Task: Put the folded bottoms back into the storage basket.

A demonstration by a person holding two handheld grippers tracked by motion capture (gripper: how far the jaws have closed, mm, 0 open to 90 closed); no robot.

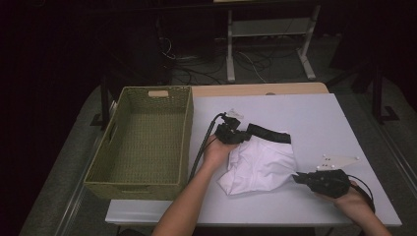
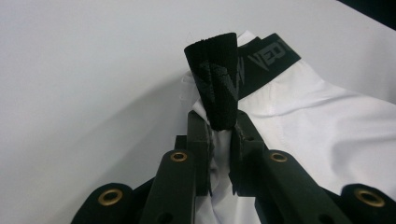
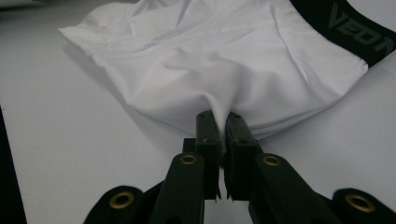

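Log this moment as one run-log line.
left gripper: shut on waistband | right gripper: shut on white underwear | basket: beside, apart

High view looks down and forward over the table (image 1: 314, 123) from the person's side. Each gripper view sits close along its own jaws, both sharing the white garment (image 2: 327, 126) with the high view.

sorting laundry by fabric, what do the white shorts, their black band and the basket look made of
Shorts: thin smooth knit, likely synthetic; soft folds, faint sheen.
Band: ribbed woven elastic, matte, with tonal lettering.
Basket: woven fibre or wicker, olive, matte; open weave shows.
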